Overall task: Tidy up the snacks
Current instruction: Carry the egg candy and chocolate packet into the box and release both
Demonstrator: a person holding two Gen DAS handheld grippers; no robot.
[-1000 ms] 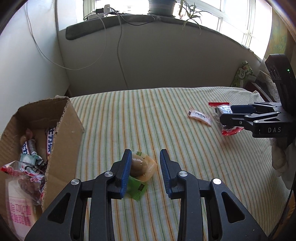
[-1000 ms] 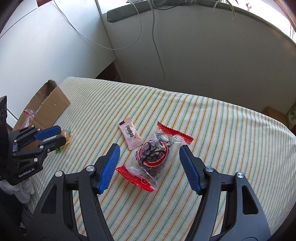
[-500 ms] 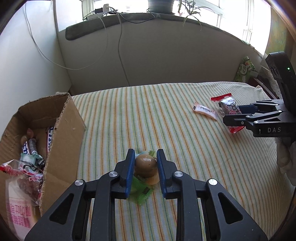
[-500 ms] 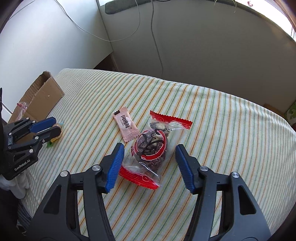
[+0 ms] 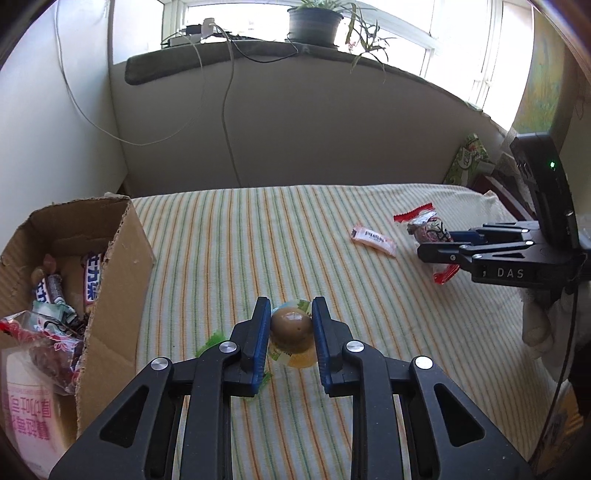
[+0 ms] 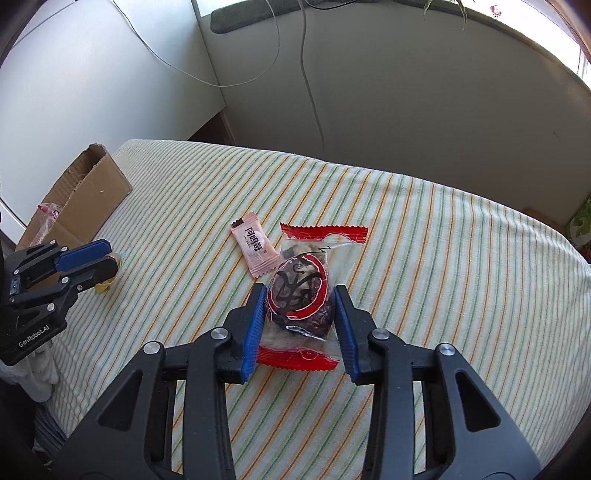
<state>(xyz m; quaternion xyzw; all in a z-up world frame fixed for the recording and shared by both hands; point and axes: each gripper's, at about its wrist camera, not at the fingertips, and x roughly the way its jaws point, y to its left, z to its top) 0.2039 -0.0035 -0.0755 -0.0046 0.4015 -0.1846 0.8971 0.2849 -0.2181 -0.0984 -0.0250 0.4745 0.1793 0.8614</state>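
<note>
Left gripper [image 5: 290, 325] has clamped the egg snack [image 5: 290, 328]; right gripper [image 6: 300, 317] closing around red packet [image 6: 301, 291], pink sachet [image 6: 254, 248] beside.

Sunlit window [image 5: 388, 22] above plain wall [image 5: 295, 129], potted plant [image 5: 314, 20] on sill.

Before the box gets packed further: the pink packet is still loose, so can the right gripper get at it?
Probably not yet: the right gripper is closing around the red-ended snack bag. The pink packet lies uncovered just beyond on the striped cloth.
</note>
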